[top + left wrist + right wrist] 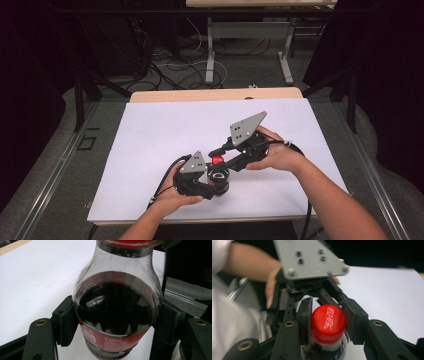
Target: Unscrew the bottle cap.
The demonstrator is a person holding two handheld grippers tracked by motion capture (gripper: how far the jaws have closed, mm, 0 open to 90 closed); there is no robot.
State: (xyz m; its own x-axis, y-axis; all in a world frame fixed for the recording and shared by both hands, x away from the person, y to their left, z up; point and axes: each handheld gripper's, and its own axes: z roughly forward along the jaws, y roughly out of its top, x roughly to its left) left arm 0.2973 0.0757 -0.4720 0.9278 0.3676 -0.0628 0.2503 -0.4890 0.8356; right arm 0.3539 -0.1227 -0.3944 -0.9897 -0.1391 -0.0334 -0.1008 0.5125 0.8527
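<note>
bottle (117,312) base: cut off by the left gripper view's bottom edge
bottle body, high view: hidden under both grippers
label print: mostly too blurred to read
sleeve (227,322): blurred, near the right gripper view's left edge

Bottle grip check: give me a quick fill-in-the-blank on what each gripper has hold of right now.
1. The left gripper is clamped on the bottle's ____.
2. The right gripper is closed on the ____ cap.
3. The liquid inside the bottle is ____ in colour.
4. The tabletop under the bottle is ____.

Missing words: body; red; dark; white
</note>
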